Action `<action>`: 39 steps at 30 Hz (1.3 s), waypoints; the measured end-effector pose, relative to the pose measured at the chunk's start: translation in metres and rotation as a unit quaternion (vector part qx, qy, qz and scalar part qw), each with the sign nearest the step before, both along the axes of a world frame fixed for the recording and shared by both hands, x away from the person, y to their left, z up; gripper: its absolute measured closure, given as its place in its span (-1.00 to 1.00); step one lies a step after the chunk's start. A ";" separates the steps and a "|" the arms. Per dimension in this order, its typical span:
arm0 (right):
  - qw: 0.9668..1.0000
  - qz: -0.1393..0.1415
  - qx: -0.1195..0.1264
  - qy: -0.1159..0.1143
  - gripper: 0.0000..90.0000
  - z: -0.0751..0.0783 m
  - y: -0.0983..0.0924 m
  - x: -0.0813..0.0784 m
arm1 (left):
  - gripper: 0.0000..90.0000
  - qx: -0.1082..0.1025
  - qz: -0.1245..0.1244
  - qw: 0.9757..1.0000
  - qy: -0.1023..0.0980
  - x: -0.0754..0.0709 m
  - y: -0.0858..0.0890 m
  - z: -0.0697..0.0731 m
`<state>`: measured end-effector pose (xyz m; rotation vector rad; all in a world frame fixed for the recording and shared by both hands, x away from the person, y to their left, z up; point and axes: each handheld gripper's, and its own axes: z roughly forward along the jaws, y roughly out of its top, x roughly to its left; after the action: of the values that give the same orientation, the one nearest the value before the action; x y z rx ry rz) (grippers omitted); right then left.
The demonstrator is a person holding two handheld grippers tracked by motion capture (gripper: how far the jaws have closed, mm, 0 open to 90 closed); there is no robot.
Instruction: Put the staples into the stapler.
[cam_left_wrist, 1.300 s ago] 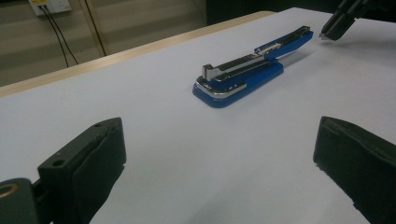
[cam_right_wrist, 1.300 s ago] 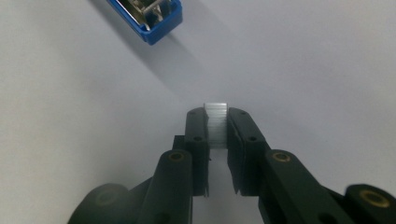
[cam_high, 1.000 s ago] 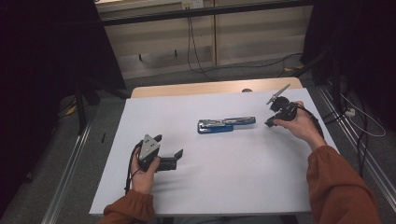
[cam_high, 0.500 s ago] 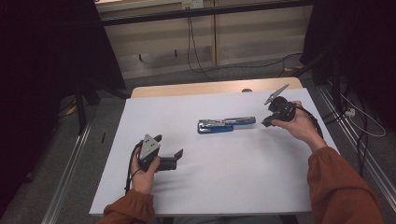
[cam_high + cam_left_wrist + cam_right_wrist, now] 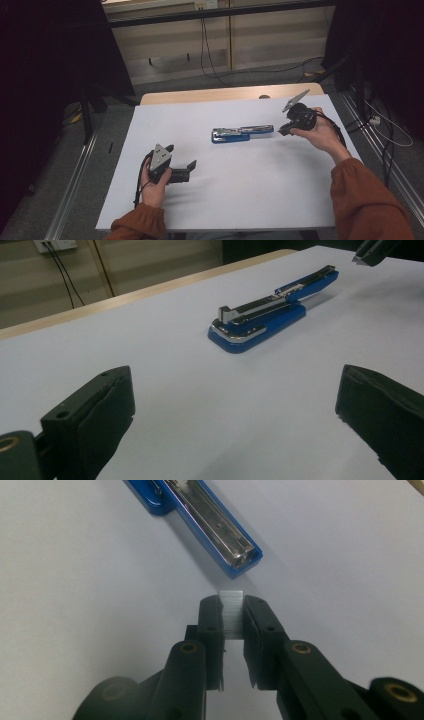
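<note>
Right now the right gripper (image 5: 232, 617) squeezes a little strip of staples (image 5: 232, 615) between its two black jaws. It hangs just beside the open end of the blue stapler (image 5: 242, 133). That stapler lies open and flat in the middle of the white table (image 5: 230, 195). Down low, the left gripper (image 5: 187, 170) rests on the table with its jaws wide apart, holding nothing.
</note>
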<state>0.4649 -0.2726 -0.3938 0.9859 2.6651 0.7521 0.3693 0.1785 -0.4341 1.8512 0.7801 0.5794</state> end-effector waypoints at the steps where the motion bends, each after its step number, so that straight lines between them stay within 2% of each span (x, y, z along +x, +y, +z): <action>1: 1.000 0.002 0.001 -0.001 0.77 0.001 0.000 0.000 | -0.94 -0.001 0.000 1.000 0.000 0.000 0.000 0.000; 7: 1.000 0.014 0.014 -0.006 0.77 0.006 0.004 -0.003 | -0.94 -0.002 0.004 1.000 -0.004 0.000 0.000 0.000; 12: 1.000 0.019 0.014 -0.008 0.77 0.007 0.008 -0.003 | -0.94 -0.002 0.004 1.000 -0.003 0.000 0.001 0.001; 19: 0.999 0.035 0.018 -0.022 0.77 0.020 0.020 -0.002 | -0.94 -0.005 0.005 1.000 -0.007 -0.001 0.002 0.002; 39: 0.997 0.066 0.026 -0.031 0.77 0.028 0.046 0.005 | -0.94 -0.006 0.011 1.000 -0.010 0.000 0.004 0.003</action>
<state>0.4703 -0.2264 -0.3659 0.7922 2.6903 0.8688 0.3691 0.1823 -0.4315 1.8257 0.7897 0.6049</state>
